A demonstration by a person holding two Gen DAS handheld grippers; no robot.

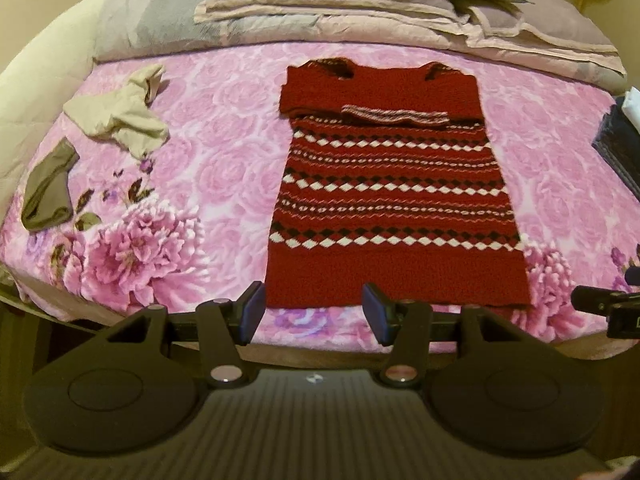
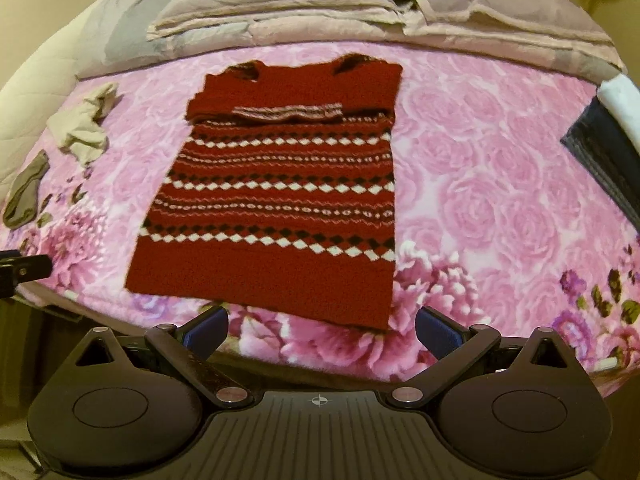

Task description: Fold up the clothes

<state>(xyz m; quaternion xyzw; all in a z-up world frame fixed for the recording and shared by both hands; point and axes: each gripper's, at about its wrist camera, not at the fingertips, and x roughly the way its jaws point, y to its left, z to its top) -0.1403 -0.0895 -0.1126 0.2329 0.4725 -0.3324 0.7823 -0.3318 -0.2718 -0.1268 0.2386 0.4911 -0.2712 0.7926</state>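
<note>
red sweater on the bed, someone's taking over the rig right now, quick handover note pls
Left gripper: open, empty, at the hem's left part.
Right gripper: open, empty, just short of the hem's right part.
Red sweater: flat on the pink floral blanket, sleeves already folded across the chest.
Beige garment and grey garment: crumpled to the left, untouched.
Left to do: probably fold the hem up toward the collar, then the other two.

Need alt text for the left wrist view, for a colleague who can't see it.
A red patterned sweater lies flat on a pink floral bedspread, its top already folded down, hem nearest the open left gripper. Beige and grey garments lie crumpled to the left; folded bedding sits behind.
</note>
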